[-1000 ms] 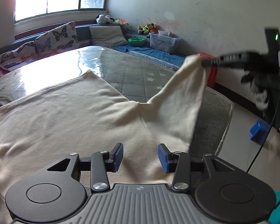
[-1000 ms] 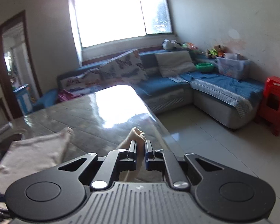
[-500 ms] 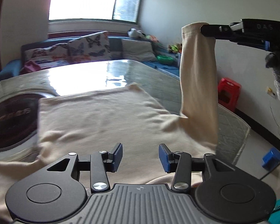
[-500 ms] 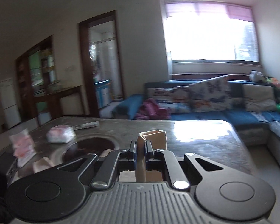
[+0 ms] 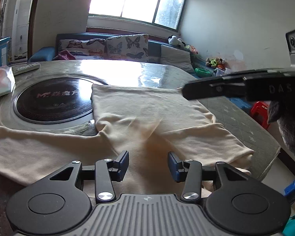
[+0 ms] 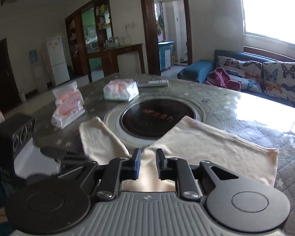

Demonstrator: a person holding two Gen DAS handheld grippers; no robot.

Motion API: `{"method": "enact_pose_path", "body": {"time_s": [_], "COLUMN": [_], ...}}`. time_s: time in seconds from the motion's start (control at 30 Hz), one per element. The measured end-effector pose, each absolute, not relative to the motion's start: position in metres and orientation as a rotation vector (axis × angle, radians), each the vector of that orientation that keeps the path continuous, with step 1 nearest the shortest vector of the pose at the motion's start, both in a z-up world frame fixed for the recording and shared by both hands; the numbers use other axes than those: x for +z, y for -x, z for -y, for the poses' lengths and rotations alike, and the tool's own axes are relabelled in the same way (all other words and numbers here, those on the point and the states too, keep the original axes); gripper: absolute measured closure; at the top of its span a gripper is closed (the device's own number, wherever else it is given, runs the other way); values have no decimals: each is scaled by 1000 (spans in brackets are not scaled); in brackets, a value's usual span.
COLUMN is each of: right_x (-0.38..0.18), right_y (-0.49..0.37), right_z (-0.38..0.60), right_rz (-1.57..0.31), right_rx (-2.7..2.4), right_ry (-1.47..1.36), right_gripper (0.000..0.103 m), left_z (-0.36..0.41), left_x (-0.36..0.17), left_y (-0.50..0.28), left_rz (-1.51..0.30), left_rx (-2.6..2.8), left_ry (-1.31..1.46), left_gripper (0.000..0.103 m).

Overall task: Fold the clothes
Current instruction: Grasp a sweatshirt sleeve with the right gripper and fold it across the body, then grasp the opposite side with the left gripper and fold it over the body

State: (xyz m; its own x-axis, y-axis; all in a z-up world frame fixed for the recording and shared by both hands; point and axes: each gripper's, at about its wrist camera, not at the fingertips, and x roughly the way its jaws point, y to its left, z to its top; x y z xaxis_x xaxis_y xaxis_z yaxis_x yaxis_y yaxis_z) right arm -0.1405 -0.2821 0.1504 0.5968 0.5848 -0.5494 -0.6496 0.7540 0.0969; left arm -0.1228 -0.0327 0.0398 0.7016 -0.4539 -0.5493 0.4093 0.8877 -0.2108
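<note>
Released a moment ago, the sleeve now lies across the cream shirt (image 5: 147, 114), and the right gripper (image 6: 148, 164) hangs above it with fingers parted and empty. Left gripper (image 5: 148, 164) is open too, above the shirt's near part. Shirt spreads over the table (image 5: 236, 118) to its right edge, beside the round cooktop (image 5: 51, 100).

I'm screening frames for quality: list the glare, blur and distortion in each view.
Left wrist view: window blown out, glare on the table, motion smear on the cream garment, fisheye bending at the edges. Right wrist view: window overexposed, tabletop glare at right, soft blur on the tissue packs.
</note>
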Motion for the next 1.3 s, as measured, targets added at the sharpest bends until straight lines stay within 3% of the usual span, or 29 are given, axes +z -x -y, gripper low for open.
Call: {"method": "enact_pose_path", "body": {"time_s": [0.47, 1.07, 1.3], "right_x": [82, 73, 83], "right_y": [158, 120, 124], "right_z": [371, 369, 334], "right_rz": [-789, -733, -716], "right_rx": [431, 457, 578], "right_ry": [132, 88, 181], "right_gripper": [82, 82, 72], "left_z": [52, 53, 14], "left_x": [39, 28, 38], "left_y": [111, 86, 102], "left_rz": [-627, -676, -640], "left_rx": [-522, -462, -317], "left_ry": [49, 80, 124], "left_gripper": [61, 64, 57]}}
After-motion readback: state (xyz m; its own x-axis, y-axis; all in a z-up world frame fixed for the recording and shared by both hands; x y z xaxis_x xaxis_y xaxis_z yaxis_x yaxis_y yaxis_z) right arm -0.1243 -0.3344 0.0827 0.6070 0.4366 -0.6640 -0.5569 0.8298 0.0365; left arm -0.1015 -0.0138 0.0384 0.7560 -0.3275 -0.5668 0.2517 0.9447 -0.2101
